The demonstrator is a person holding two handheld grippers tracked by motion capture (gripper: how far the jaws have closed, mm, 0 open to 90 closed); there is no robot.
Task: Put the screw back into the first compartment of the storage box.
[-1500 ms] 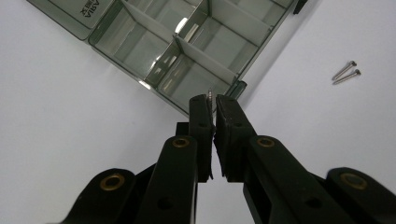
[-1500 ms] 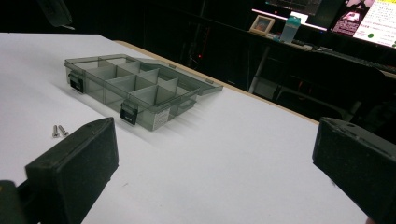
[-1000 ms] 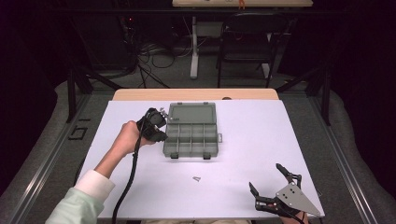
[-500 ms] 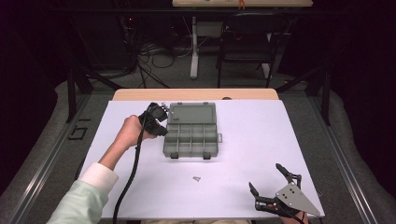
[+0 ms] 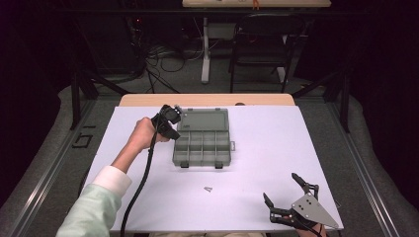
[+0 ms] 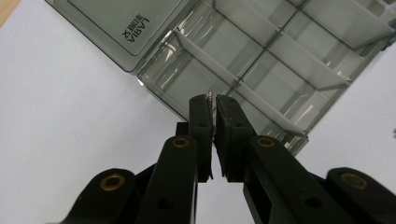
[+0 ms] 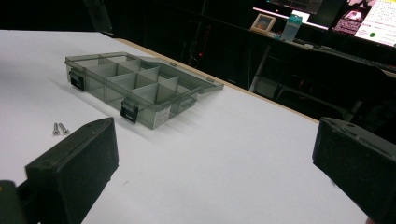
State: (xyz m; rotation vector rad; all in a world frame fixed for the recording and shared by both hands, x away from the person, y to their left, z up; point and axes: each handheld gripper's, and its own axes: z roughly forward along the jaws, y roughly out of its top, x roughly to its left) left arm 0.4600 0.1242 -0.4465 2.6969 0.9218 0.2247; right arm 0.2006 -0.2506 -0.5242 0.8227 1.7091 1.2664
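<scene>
A smoky grey compartment box lies open on the white table, its lid folded back flat. My left gripper hovers over the box's back left corner. Its jaws are shut on a small screw, whose tip pokes out above a corner compartment. Two loose screws lie on the table in front of the box, also seen as screws left of the right jaws. My right gripper rests near the table's front right corner, open and holding nothing. The box lies ahead of it.
The white table surface spreads wide around the box. A wooden strip runs along the far edge. Beyond it stand a dark chair, cables and another desk. A black cable trails from the left gripper along the sleeve.
The left gripper with its screw has edged slightly toward the back over the box's left corner. The right gripper has stayed still.
</scene>
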